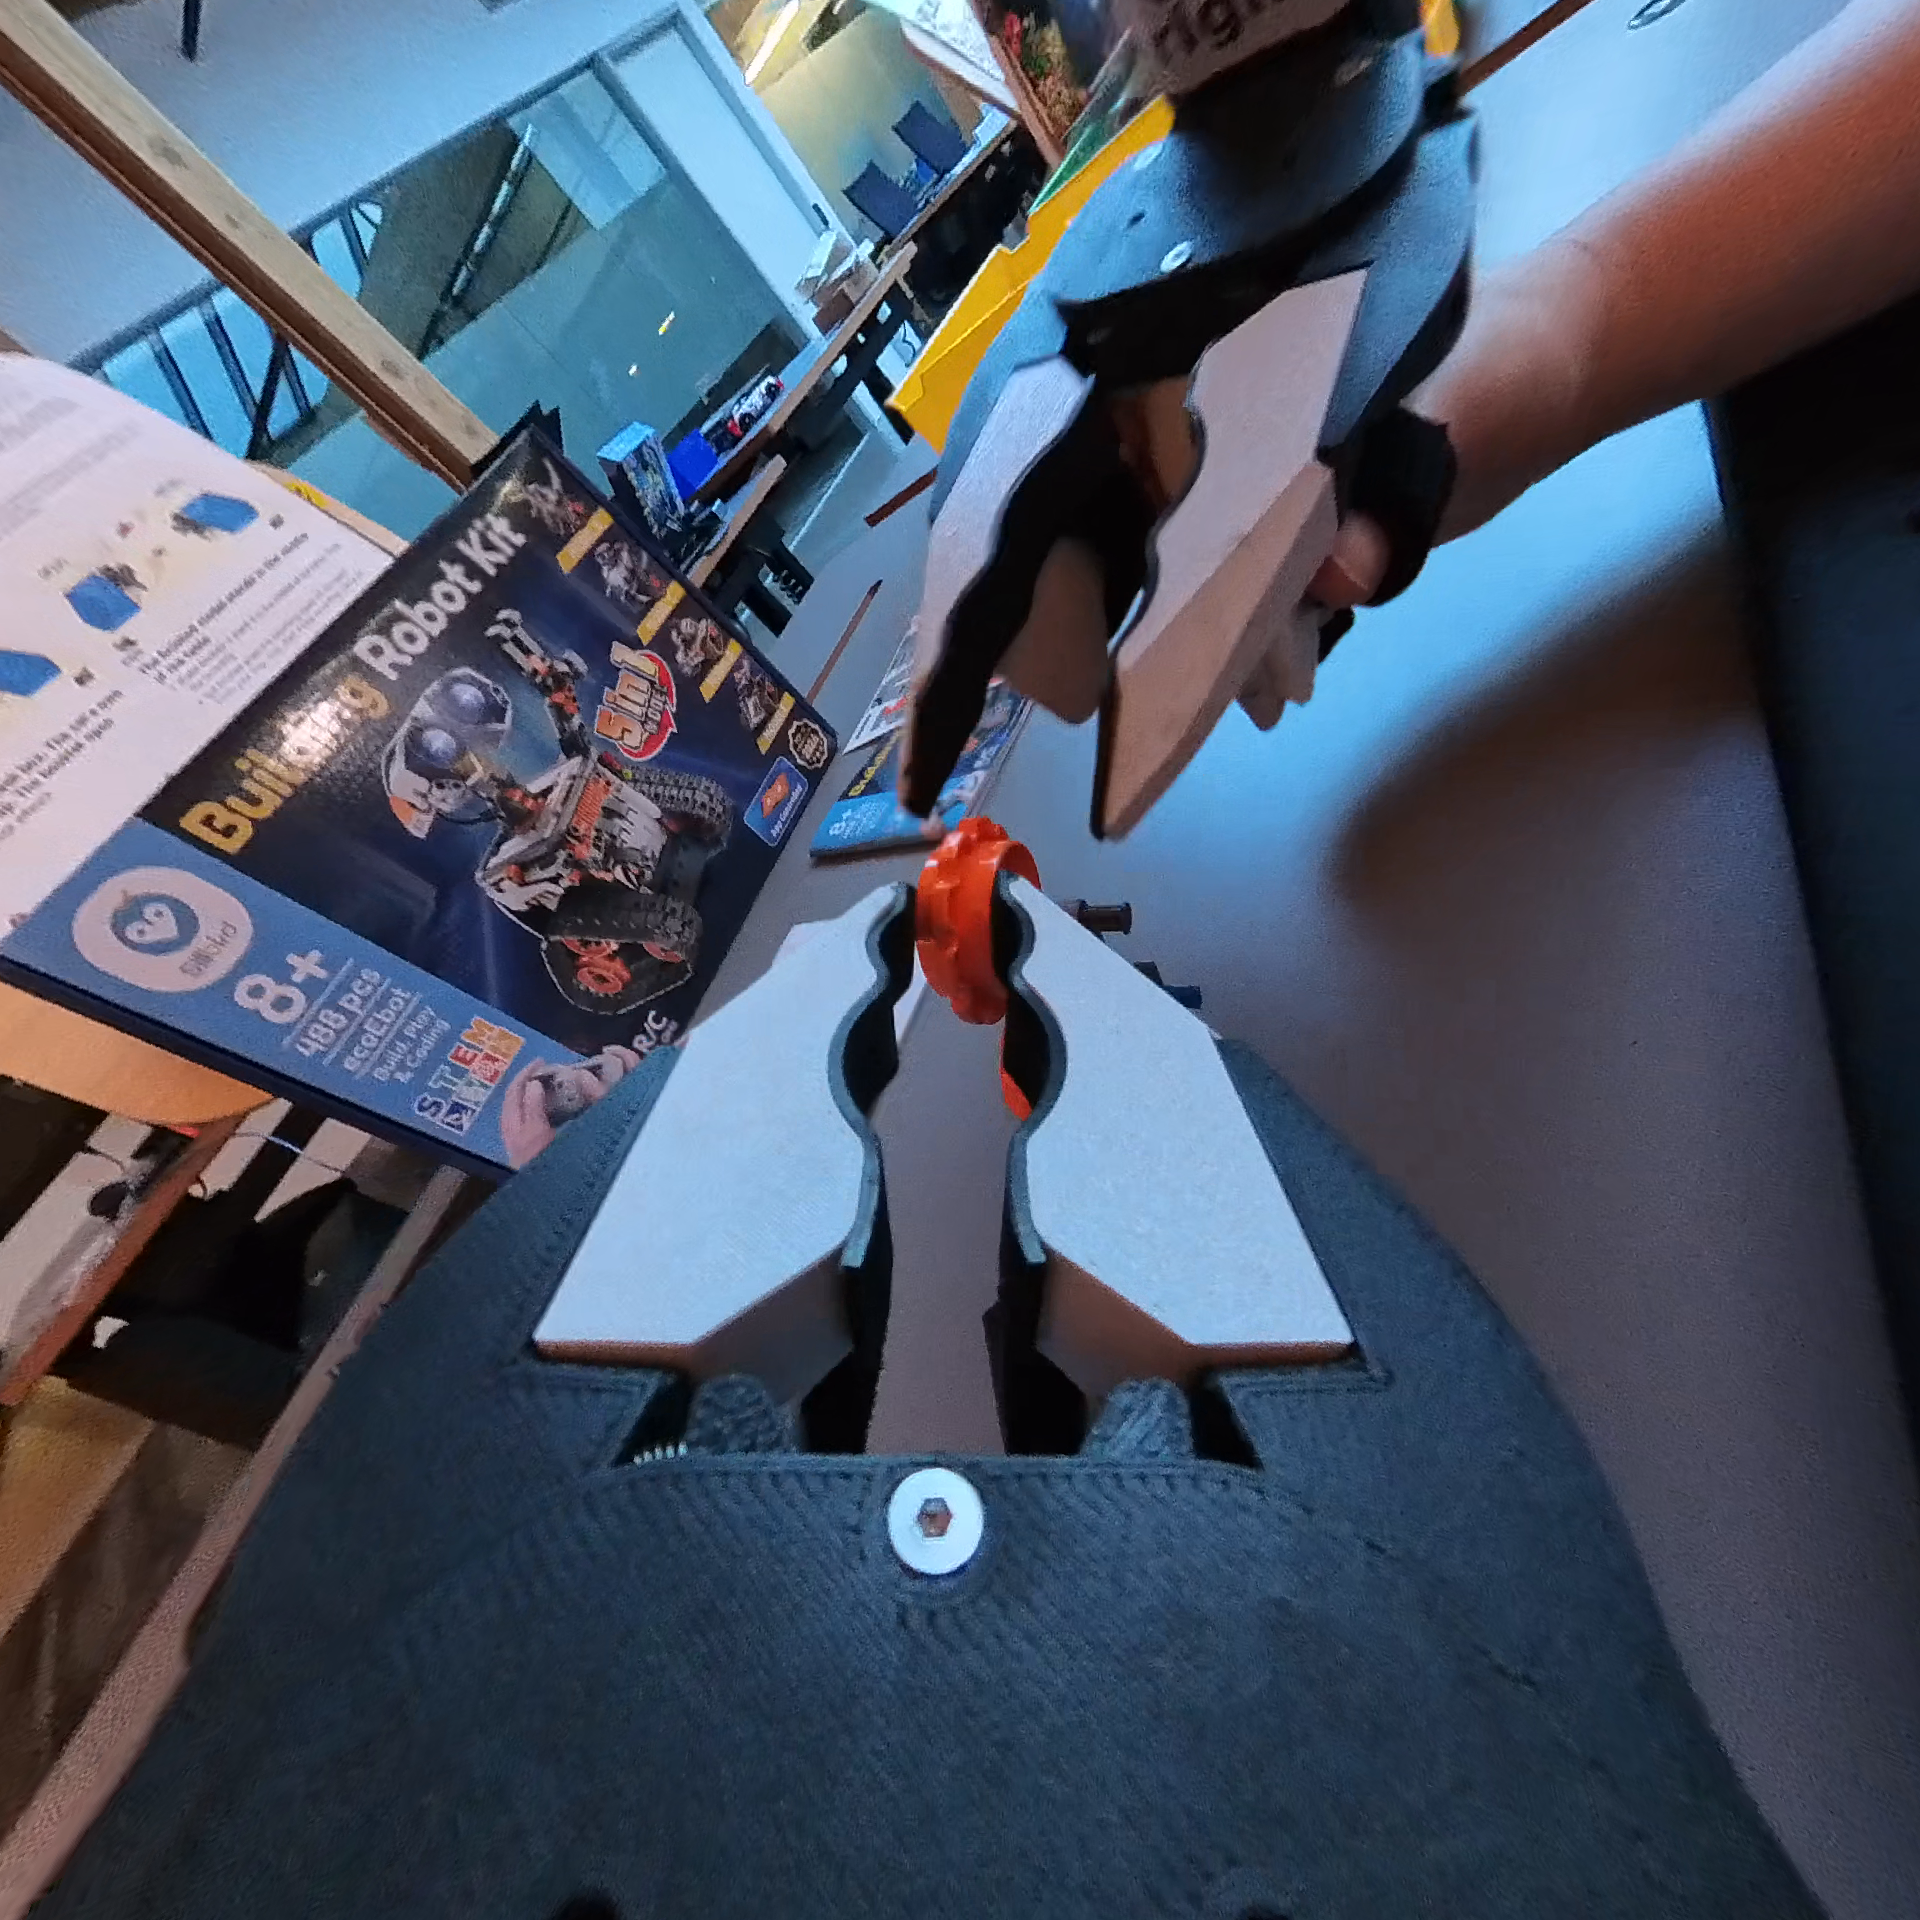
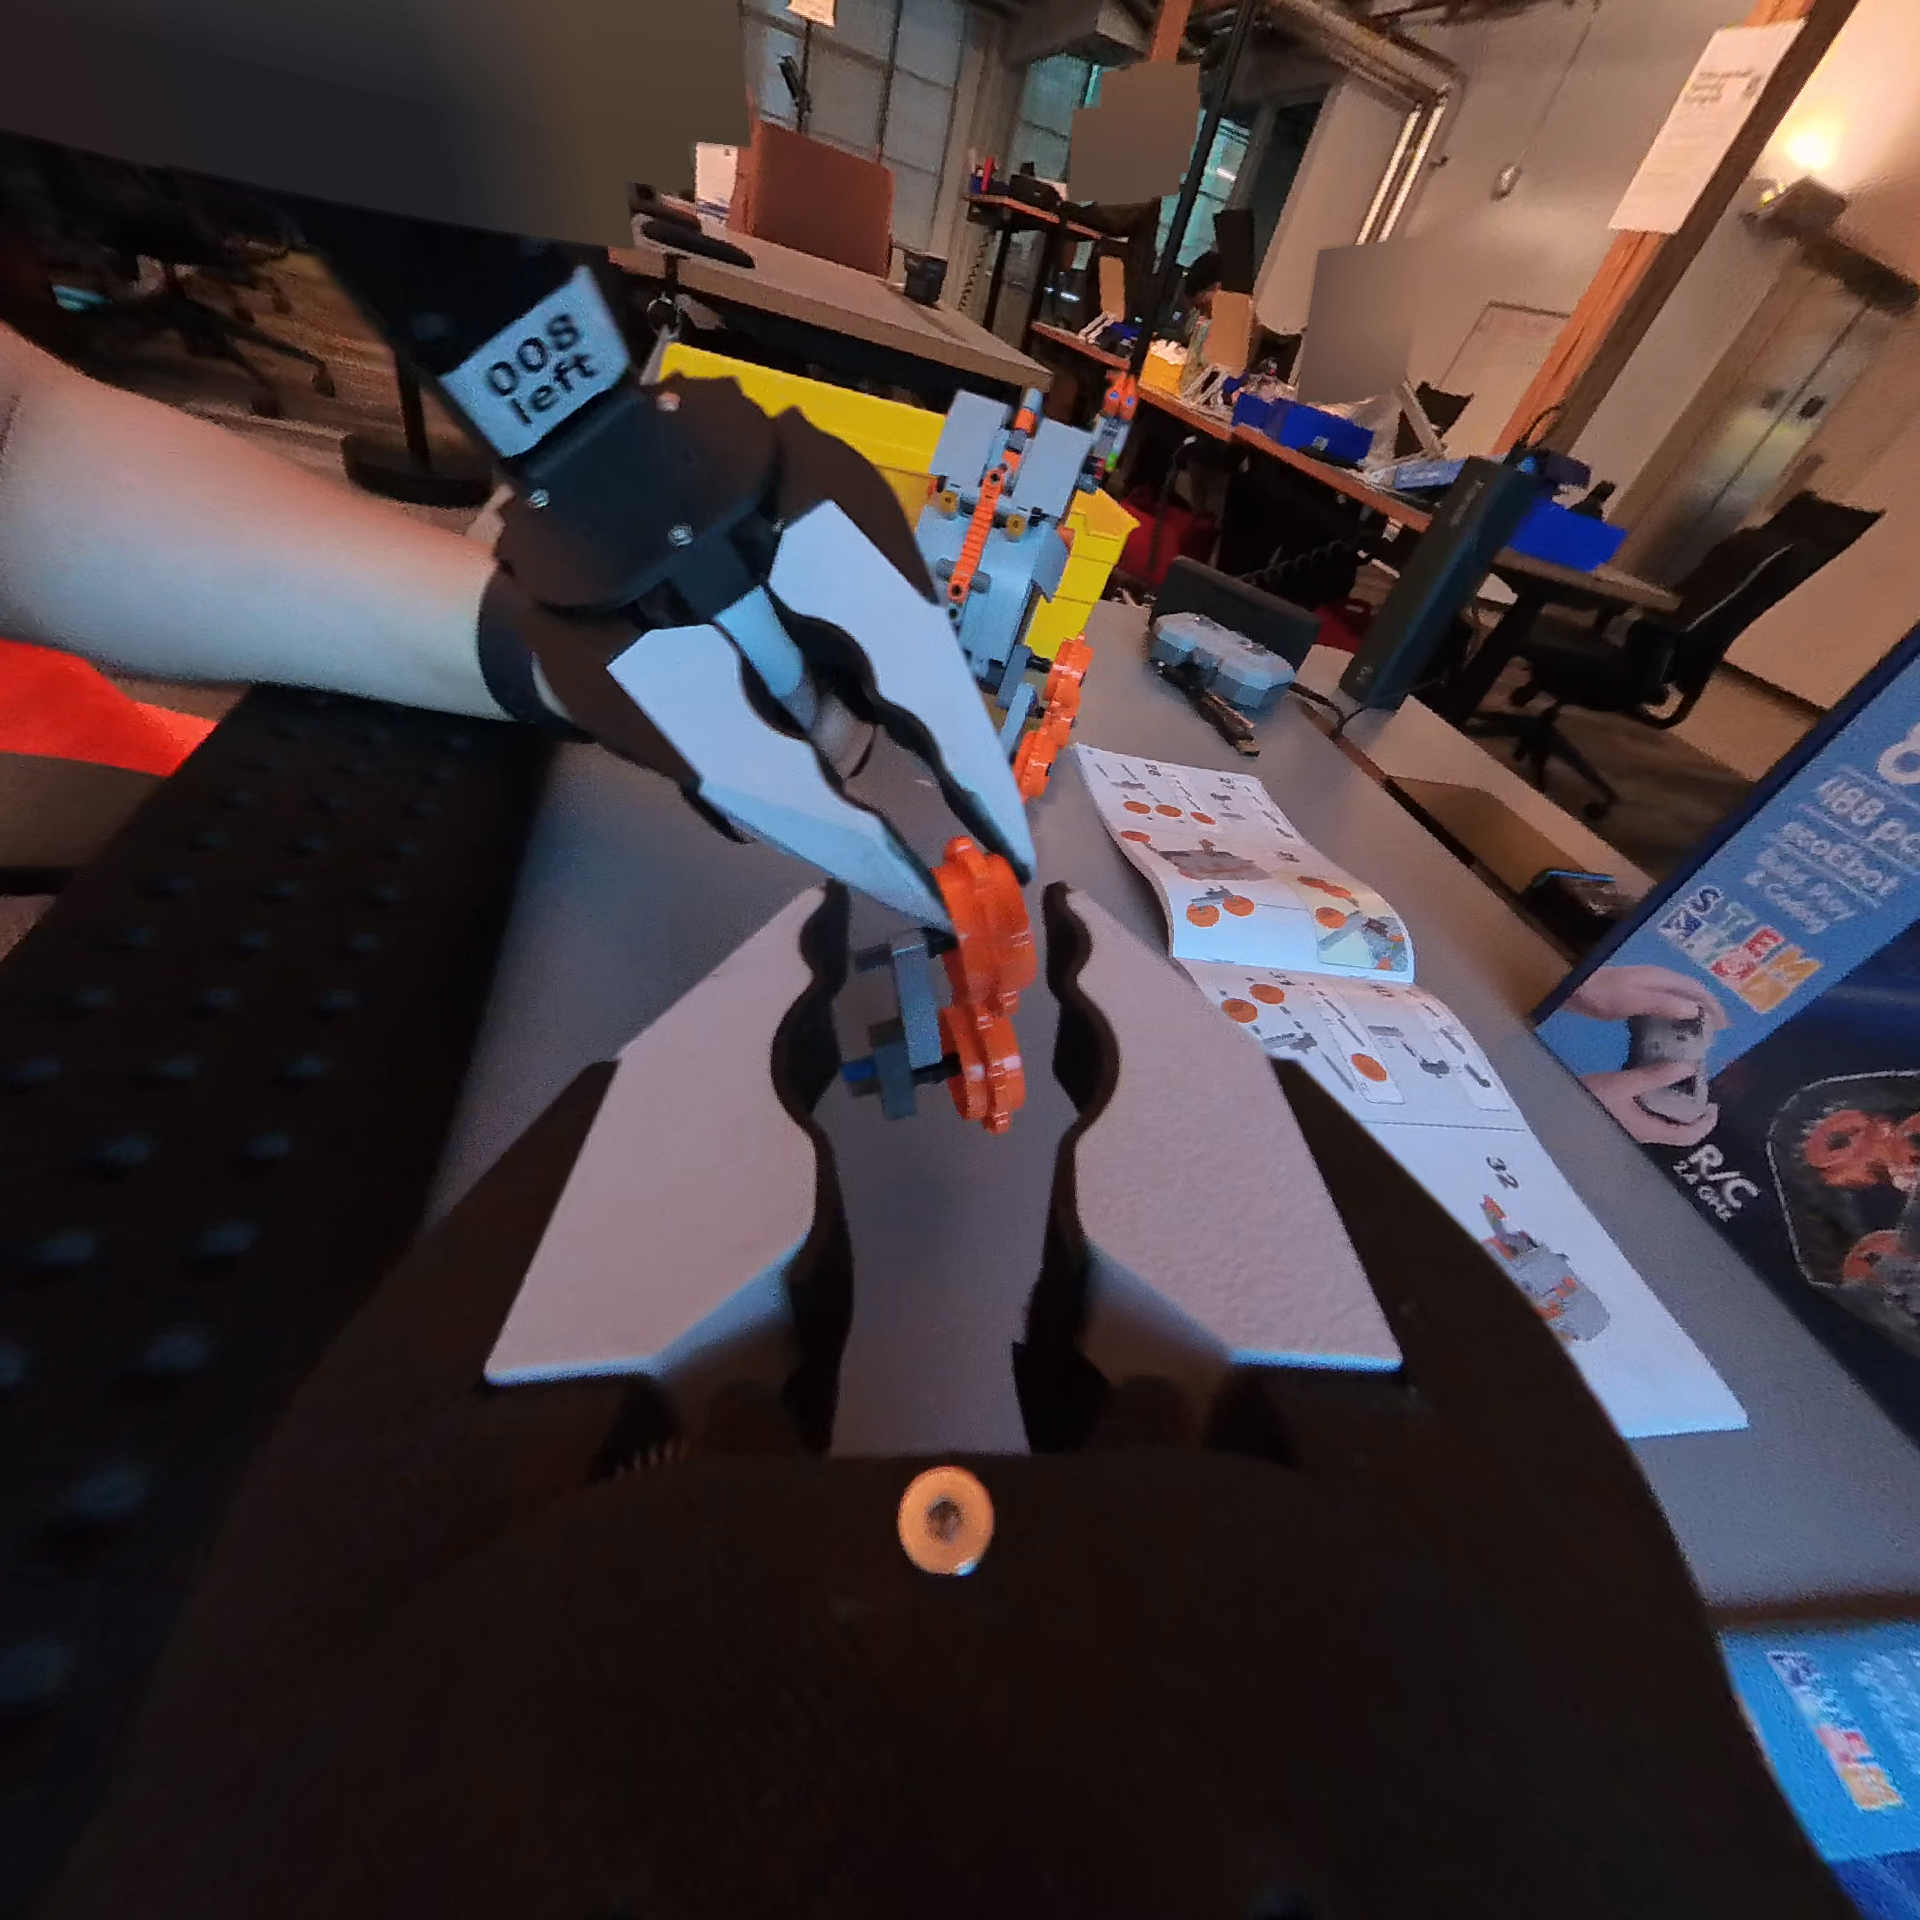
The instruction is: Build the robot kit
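Left gripper (image 1: 961, 914): clenched on the rim of an orange gear wheel (image 1: 971, 930) at its fingertips; seen again in the right wrist view (image 2: 982, 878), angled down onto the same piece.
Held piece: small assembly (image 2: 951, 1013) of two orange gear wheels stacked edge to edge on a grey beam (image 2: 914, 1018) with dark pins; the upper wheel sits between the left gripper's tips, the lower wheel hangs below them, clear of the table (image 2: 1143, 1195).
Right gripper (image 2: 940, 914): released, fingers spread with a wide gap; the assembly lies just ahead, between the tips, with no contact visible. In the left wrist view it hovers (image 1: 1003, 821) just above and beyond the orange wheel, tips apart.
Hand on right gripper (image 1: 1340, 582): fingers wrapped round the handle, forearm entering from the right.
Instruction booklet (image 2: 1351, 1039): open and flat on the table, right of the right gripper's fingers.
Kit box (image 1: 447, 831): blue, robot picture on the lid, left of the left gripper; its corner also shows at the right edge of the right wrist view (image 2: 1766, 987).
Partly built model (image 2: 1003, 540): grey with orange wheels, standing beyond the left gripper.
Yellow bin (image 2: 831, 416): behind the model.
Grey module (image 2: 1221, 660): on the table, far side, right of the model.
Black perforated mat (image 2: 208, 1039): left of the right gripper.
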